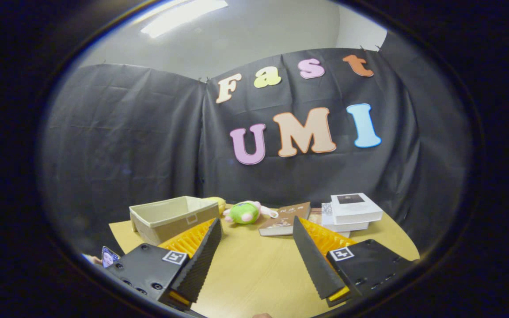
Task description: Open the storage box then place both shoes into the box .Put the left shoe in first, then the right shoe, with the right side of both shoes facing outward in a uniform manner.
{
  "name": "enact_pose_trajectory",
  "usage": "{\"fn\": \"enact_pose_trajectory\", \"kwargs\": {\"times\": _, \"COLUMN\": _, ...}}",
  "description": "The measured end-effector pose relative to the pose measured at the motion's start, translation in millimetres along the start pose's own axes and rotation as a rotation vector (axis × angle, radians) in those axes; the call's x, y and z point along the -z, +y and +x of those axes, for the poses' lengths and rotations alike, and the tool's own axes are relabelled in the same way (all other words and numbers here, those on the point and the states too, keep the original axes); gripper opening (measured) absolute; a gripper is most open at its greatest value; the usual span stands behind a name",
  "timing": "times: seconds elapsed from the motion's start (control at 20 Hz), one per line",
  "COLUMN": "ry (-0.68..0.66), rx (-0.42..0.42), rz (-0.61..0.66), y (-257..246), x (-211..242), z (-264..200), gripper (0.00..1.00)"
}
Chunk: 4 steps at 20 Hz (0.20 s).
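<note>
The storage box (172,217) sits on the tabletop (254,269) just beyond the left finger, apparently lidless, near a plush toy (245,213) and books (351,212), so the gripper (256,229), jaws spread wide and empty, should probably approach its rim squarely and low.

Matt wood-grain table (254,269), ribbed tongs (256,256)

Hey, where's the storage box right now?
In the gripper view, the storage box sits open-topped on the table, just beyond the left finger of the open tongs, with a green plush toy to its right.
</note>
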<state>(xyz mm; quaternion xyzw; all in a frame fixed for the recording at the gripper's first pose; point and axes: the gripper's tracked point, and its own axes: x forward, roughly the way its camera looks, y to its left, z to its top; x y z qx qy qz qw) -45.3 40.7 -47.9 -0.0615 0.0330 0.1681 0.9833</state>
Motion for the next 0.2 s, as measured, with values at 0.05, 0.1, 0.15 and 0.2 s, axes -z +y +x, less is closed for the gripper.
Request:
{"fn": "enact_pose_trajectory", "kwargs": {"times": 0.05, "ry": -0.006, "rx": 0.005, "rz": -0.005, "y": -3.0, "x": 0.0, "z": -6.0, "gripper": 1.00}}
{"fn": "enact_pose_trajectory", "kwargs": {"times": 0.1, "ry": -0.010, "rx": 0.018, "rz": -0.013, "y": -6.0, "x": 0.9, "z": -10.1, "gripper": 1.00}}
{"fn": "enact_pose_trajectory", "kwargs": {"times": 0.15, "ry": -0.014, "rx": 0.031, "rz": -0.020, "y": -10.0, "x": 2.3, "z": -11.6, "gripper": 1.00}}
{"fn": "enact_pose_trajectory", "kwargs": {"times": 0.2, "ry": -0.006, "rx": 0.037, "rz": -0.021, "y": -11.9, "x": 5.0, "z": -13.3, "gripper": 1.00}}
